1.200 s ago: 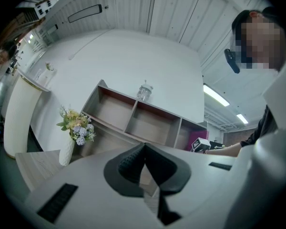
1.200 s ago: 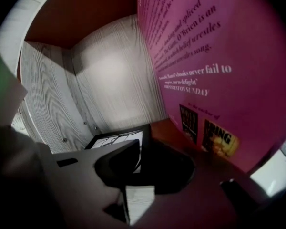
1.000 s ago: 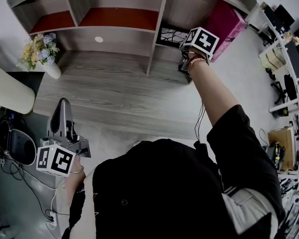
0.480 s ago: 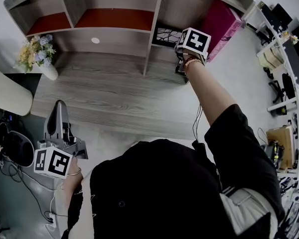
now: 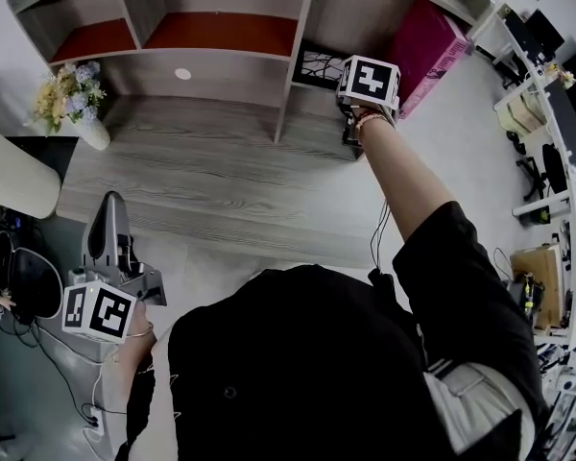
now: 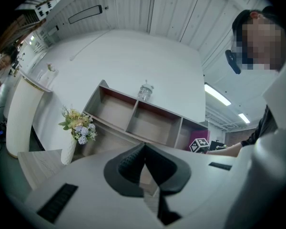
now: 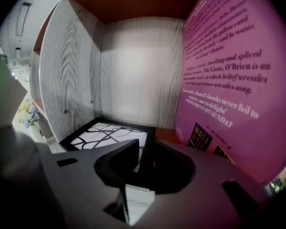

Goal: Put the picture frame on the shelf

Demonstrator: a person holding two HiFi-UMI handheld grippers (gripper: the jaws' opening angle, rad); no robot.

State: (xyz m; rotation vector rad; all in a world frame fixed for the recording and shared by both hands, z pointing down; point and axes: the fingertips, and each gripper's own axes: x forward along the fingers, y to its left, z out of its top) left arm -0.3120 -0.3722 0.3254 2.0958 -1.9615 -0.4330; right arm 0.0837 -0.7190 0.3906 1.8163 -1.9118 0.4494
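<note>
Right gripper [image 7: 144, 149]: jaws clamped on the black right edge of the picture frame [image 7: 105, 133]. Frame sits low in the shelf's [image 7: 71, 66] right compartment, upper centre of the head view, just beside a magenta book [image 7: 229, 80]. Left gripper [image 6: 144, 159]: jaws together, nothing between them, lower left of the head view.

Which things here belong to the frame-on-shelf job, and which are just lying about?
Job: black picture frame with a white line-pattern print, clamped in the right gripper; grey wood-grain shelf.
Lying about: magenta book; white vase of flowers; clear bottle atop the shelf; left gripper, shut and empty.
</note>
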